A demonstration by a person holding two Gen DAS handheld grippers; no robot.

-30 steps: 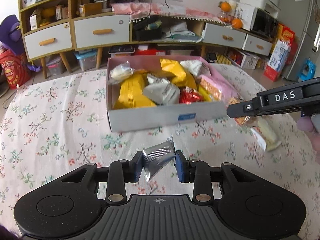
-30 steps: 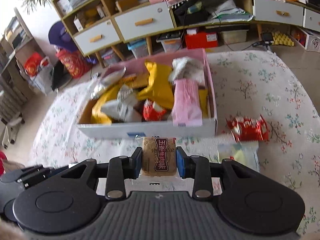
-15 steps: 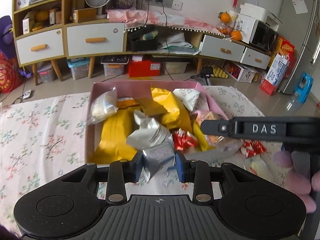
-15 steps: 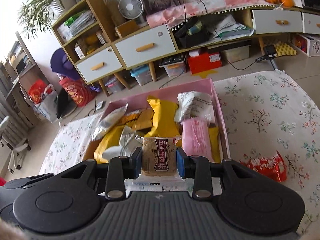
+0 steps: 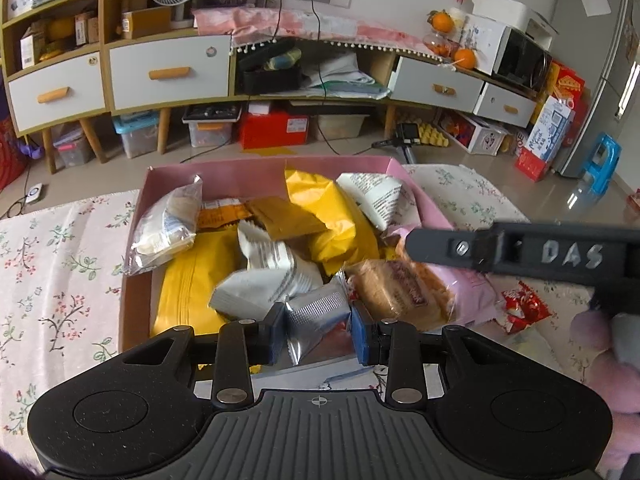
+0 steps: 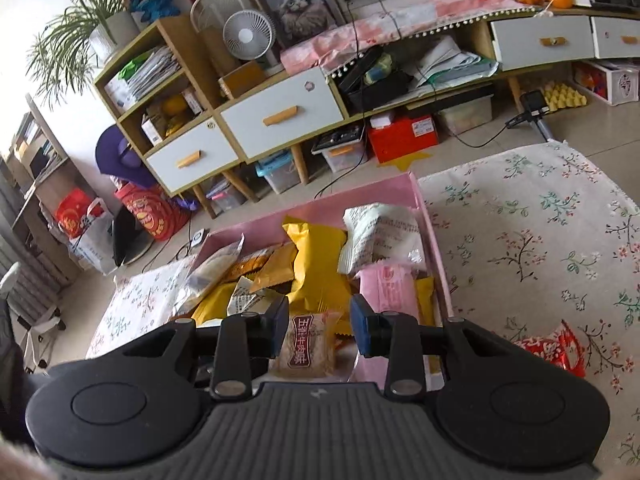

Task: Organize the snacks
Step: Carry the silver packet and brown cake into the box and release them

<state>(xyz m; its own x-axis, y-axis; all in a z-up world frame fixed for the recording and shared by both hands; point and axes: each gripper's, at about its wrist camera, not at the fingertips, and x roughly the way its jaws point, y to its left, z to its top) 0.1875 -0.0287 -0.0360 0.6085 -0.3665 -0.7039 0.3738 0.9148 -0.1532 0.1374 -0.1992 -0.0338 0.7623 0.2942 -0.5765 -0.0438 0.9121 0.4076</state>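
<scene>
A silver packet (image 5: 316, 316) is held between the pads of the left gripper (image 5: 318, 330), just above the near wall of the pink box (image 5: 256, 168); the pads are closed on the packet's crimped upper part and the foil is seen creased between them. The right gripper (image 6: 319, 326) is seen with its jaws parted; a cake packet (image 6: 307, 344) sits between the pads, touching the left pad, with a gap at the right pad; it is judged released or nearly so, above the near right part of the box. In the left view the same cake packet (image 5: 400, 290) is seen under a finger of the right gripper, resting against a pink packet (image 5: 476, 292).

The box is already well filled: yellow bags (image 5: 328, 216), a white packet (image 5: 276, 276) and a clear bag (image 5: 168, 228) are heaped in it. A red packet (image 6: 552, 348) lies on the flowered cloth (image 6: 540, 240), to the right of the box, not yet put away.

Handling, as judged: the silver packet is light, thin and slippery; foil crumples readily; grip at the sealed edge is preferred. The cake packet is soft and crushable; it is best taken across its short sides with light pressure; film is slick. Both are expected to slide off the heap if dropped on a slope.
</scene>
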